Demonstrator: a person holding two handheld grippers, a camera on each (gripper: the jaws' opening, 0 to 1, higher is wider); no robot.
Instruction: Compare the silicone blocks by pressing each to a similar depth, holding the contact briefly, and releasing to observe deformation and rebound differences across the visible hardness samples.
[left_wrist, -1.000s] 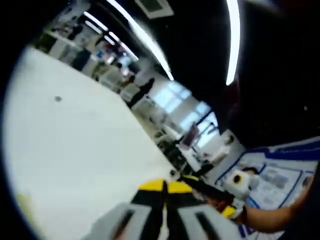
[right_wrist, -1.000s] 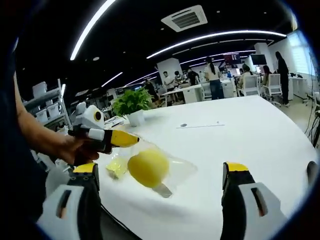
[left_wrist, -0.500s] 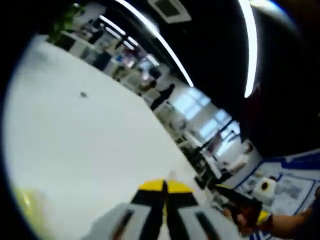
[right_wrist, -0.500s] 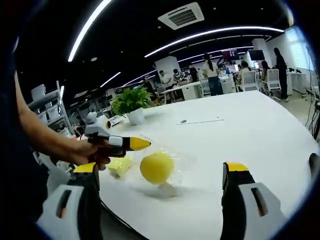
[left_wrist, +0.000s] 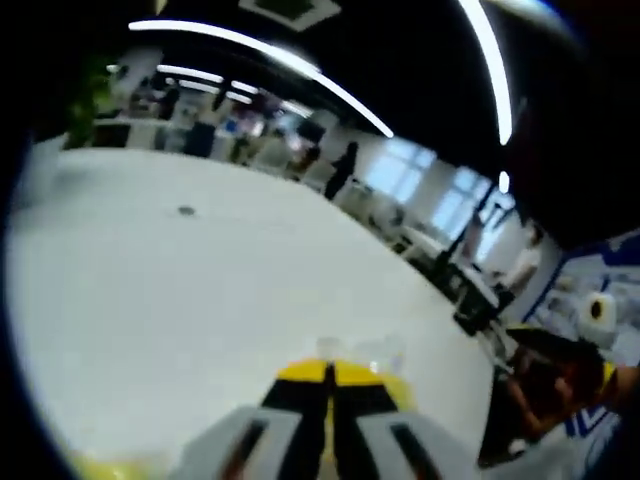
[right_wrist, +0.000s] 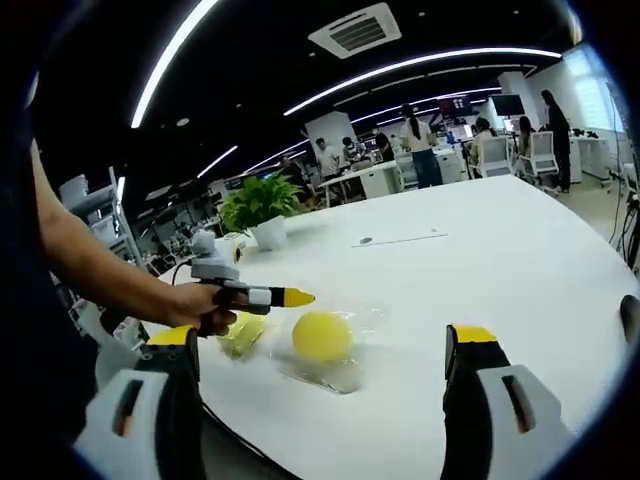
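**Yellow samples in clear wrap, untouched on the bench**

Seen along the right gripper: jaws spread wide apart, nothing between them. Ahead on the white bench, a round yellow silicone block resting inside a clear plastic wrap, with a paler yellow piece just to its left, under the same wrap. Above that piece, the left gripper entering from the left, held in a hand, yellow tips pressed together and pointing toward the round block, apart from it. Farther back, a potted plant and a thin pen-like object lying flat.

Seen along the left gripper: jaws clenched tip to tip, holding nothing, with a blurred yellow shape and a glint of wrap just beyond the tips. Bench stretching away, small dark spot on it.
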